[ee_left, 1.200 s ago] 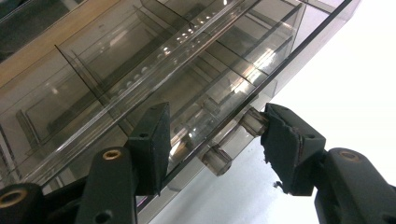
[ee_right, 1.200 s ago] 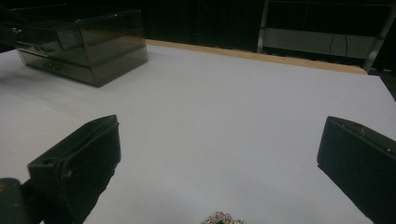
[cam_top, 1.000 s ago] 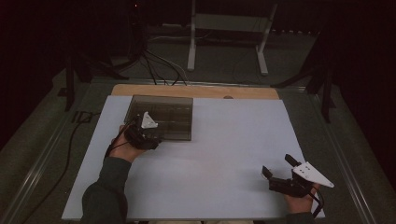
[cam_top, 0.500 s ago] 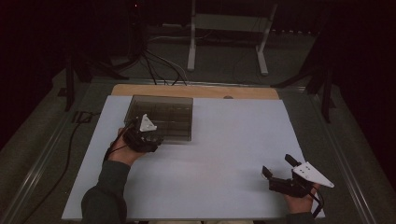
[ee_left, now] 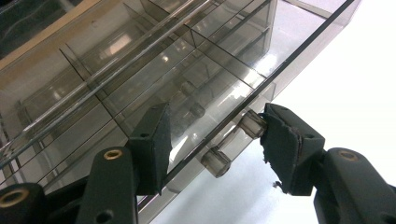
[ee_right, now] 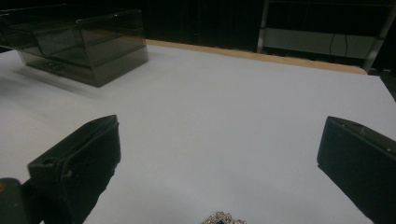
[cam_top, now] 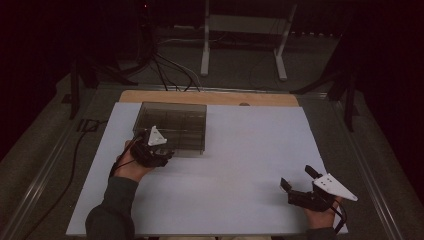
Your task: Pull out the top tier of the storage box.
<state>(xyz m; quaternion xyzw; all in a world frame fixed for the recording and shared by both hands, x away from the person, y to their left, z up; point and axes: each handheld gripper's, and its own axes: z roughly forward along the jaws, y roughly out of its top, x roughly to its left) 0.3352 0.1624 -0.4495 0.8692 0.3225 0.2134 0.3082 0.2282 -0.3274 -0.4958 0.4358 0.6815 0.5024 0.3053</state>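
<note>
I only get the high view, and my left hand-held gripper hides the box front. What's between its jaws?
Observer: Two small clear knobs stick out of the front of the smoky box. The left hand-held gripper straddles them, and one pad touches the end of the farther knob.
Operator: Is the other pad on anything?
Observer: It lies over the box's clear wall beside the knobs. I cannot tell whether it presses.
</note>
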